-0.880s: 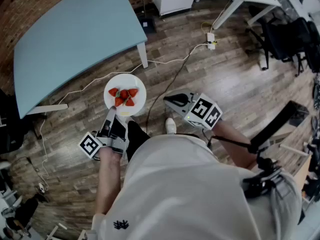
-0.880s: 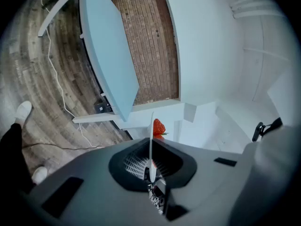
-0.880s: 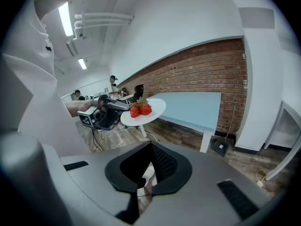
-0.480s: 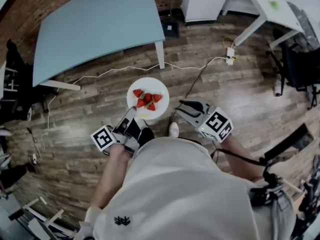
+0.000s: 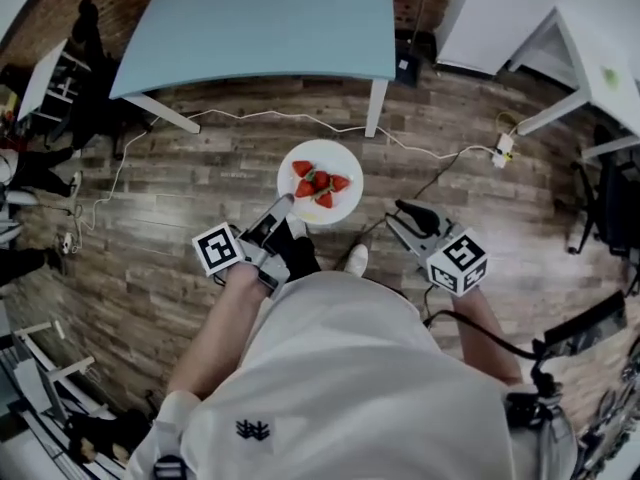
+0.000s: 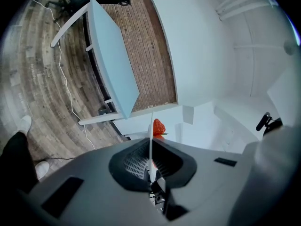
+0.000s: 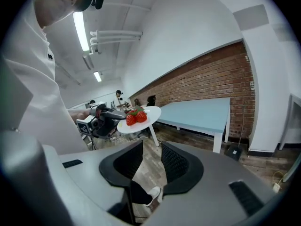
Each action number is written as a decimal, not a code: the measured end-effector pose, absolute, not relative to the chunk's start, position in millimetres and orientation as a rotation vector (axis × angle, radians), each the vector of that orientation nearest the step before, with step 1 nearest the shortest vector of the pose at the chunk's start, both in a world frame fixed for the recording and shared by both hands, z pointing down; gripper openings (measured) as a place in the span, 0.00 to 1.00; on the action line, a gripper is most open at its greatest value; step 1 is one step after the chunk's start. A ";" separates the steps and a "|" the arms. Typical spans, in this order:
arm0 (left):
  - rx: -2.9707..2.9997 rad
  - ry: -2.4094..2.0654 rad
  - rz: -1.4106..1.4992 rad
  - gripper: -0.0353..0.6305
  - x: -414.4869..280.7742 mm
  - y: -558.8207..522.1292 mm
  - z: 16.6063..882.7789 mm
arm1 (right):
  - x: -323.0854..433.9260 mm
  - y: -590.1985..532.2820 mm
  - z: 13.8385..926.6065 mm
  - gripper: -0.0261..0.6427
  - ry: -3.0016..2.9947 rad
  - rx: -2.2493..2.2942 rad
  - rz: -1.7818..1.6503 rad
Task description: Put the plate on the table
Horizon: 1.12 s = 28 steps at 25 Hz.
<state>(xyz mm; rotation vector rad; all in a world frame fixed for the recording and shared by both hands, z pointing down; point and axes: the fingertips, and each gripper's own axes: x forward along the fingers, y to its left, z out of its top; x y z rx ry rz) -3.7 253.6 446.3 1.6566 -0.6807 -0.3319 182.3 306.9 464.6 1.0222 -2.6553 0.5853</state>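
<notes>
While left tongs clamp its rim, plate level, face up

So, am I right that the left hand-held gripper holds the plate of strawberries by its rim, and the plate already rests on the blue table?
Not quite. The plate is not on the table. The left hand-held gripper holds it in the air above the floor, short of the table, as the right gripper view shows. The rest is right: it carries strawberries and is gripped by its rim.
</notes>
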 end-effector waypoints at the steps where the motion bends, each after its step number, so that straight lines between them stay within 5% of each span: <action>1: 1.657 -0.689 -0.338 0.07 -7.6 255.7 447.5 | 180.0 308.6 465.2 0.20 -2.667 1.020 0.593; 15: 1.647 -0.586 -0.419 0.07 -35.2 158.1 449.6 | 118.9 225.9 443.0 0.20 -2.716 1.007 0.798; 28: 1.704 -0.616 -0.418 0.07 -158.8 20.3 434.5 | 21.7 58.9 434.0 0.20 -2.586 1.093 0.568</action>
